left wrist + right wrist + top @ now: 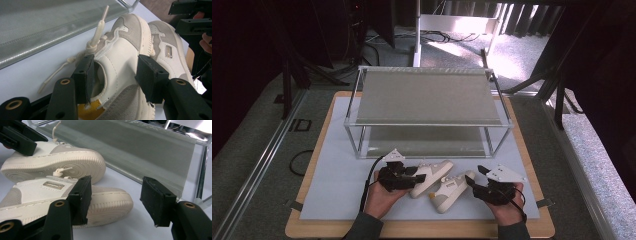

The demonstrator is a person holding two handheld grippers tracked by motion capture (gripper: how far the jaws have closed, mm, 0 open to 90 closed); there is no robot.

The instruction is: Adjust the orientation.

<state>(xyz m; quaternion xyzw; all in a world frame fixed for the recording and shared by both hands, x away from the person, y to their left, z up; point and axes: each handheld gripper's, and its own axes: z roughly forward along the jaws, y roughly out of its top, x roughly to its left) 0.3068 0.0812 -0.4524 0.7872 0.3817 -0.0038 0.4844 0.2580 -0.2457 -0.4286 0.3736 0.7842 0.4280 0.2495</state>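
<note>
Pale mat (337, 180), wooden table (312, 231), dim room

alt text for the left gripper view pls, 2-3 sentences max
The left tool straddles the collar of a cream and grey sneaker, one black pad inside the opening, the other against its outer side. Its loose lace trails over the pale mat toward a metal shelf rack. A second matching sneaker lies just beyond, beside the other hand's tool.

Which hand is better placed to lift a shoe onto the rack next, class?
Left. Its tongs already straddle the heel of the left shoe, one pad inside the opening. The right tongs stand open beside the other shoe, toward the rack.
</note>
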